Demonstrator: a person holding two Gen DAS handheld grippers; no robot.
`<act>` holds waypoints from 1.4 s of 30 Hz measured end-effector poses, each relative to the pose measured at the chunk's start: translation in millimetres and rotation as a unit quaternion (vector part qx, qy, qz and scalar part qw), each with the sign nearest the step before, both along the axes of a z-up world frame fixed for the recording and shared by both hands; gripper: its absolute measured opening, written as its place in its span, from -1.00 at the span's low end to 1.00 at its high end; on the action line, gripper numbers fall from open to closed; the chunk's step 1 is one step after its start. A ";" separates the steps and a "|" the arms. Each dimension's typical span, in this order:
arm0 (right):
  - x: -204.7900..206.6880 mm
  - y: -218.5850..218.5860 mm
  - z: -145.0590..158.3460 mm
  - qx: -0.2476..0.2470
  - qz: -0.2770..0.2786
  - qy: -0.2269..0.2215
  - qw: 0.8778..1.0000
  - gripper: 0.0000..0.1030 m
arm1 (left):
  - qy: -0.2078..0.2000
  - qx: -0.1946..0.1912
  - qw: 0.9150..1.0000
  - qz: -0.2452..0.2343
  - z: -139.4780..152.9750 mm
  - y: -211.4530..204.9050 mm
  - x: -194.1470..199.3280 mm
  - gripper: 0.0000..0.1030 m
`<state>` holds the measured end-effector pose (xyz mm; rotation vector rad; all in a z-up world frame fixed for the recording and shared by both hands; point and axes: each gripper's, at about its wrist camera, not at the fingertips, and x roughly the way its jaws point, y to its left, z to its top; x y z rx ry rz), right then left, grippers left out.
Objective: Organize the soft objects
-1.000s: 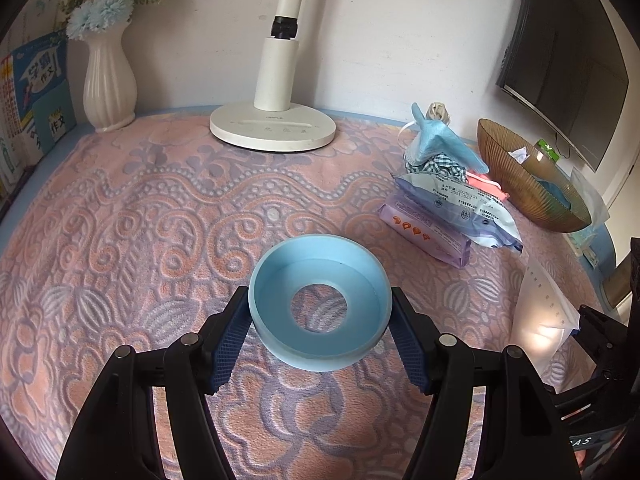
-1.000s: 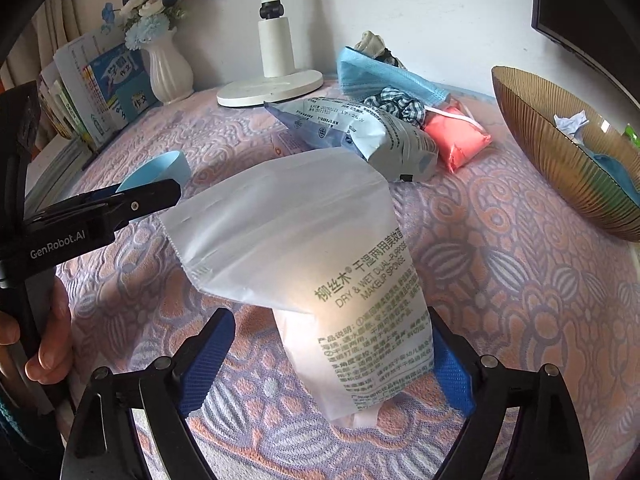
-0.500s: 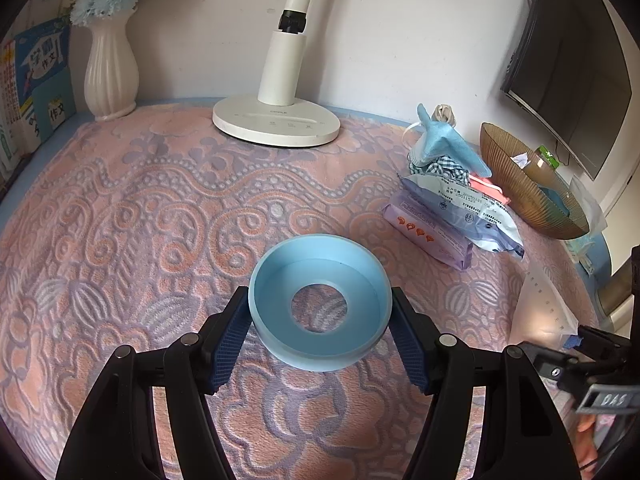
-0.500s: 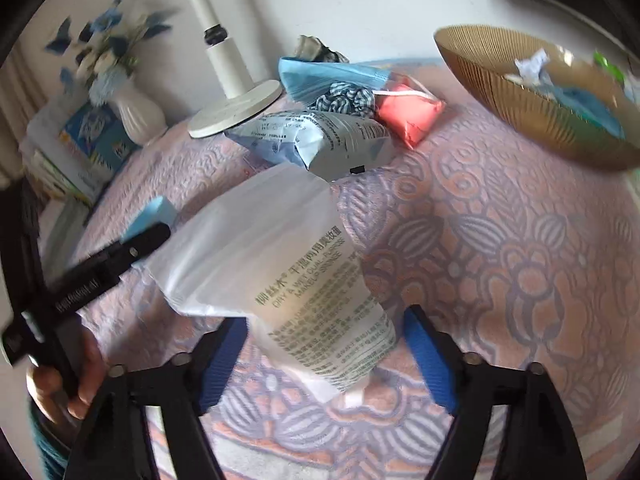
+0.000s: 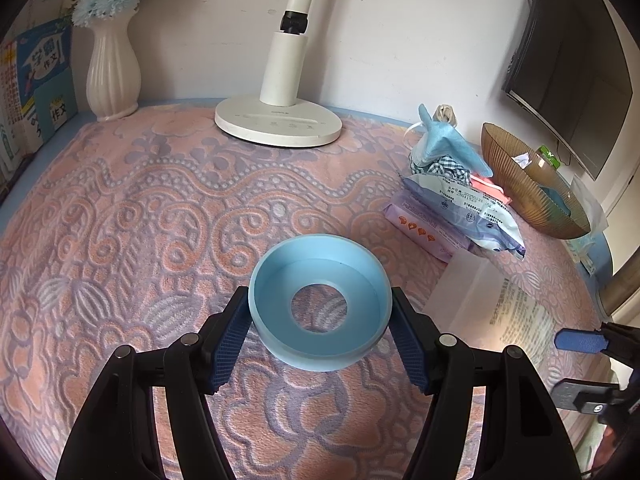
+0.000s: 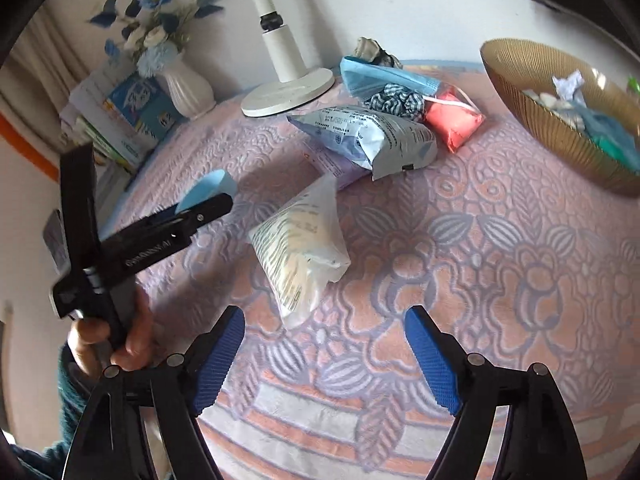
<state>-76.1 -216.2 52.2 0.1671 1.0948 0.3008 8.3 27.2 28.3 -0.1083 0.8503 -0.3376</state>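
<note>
Left wrist view first: left gripper [image 5: 320, 336] has its jaws about half open, pressed on either side of a light blue ring [image 5: 319, 301], which hangs between them just above the patterned desk [image 5: 132, 216]. Ahead and to the right of these jaws lies a white pouch [image 5: 492, 308] on the cloth, with one blue pad of the right gripper [image 5: 576, 340] just beyond it at the frame's edge. Farther ahead and right sits a pile of soft packs: a lilac wipes packet [image 5: 464, 210], a blue face mask [image 5: 448, 144] and more, next to a brown bowl [image 5: 532, 196]. A lamp base [image 5: 278, 124] and a white vase [image 5: 113, 68] stand at the back.

Right wrist view: the right gripper [image 6: 325, 354] has its jaws wide and opening, with nothing between them. The white pouch [image 6: 302, 246] lies free on the desk just ahead of them, slightly left of centre, its long axis running away from the jaws and leaning right at the far end. The left gripper [image 6: 160, 232], held by a hand [image 6: 112, 340], is off to the left with the blue ring [image 6: 208, 192] peeking past it.

Judging by this, the empty right gripper is the nearer one for the pouch; the left is occupied.
</note>
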 end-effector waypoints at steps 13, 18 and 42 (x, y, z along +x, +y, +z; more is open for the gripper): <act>34.4 49.9 -38.7 -0.123 0.081 -0.080 0.986 0.17 | 0.022 0.009 1.000 0.016 -5.6 3.9 4.6 0.26; 36.3 50.4 -38.2 -0.124 0.076 -0.091 0.985 -0.09 | 0.021 0.010 1.000 0.017 -5.4 3.3 2.8 0.26; 34.2 53.3 -37.9 -0.137 0.074 -0.093 0.983 -0.07 | 0.017 -0.011 0.999 0.027 -4.5 10.4 -1.2 0.26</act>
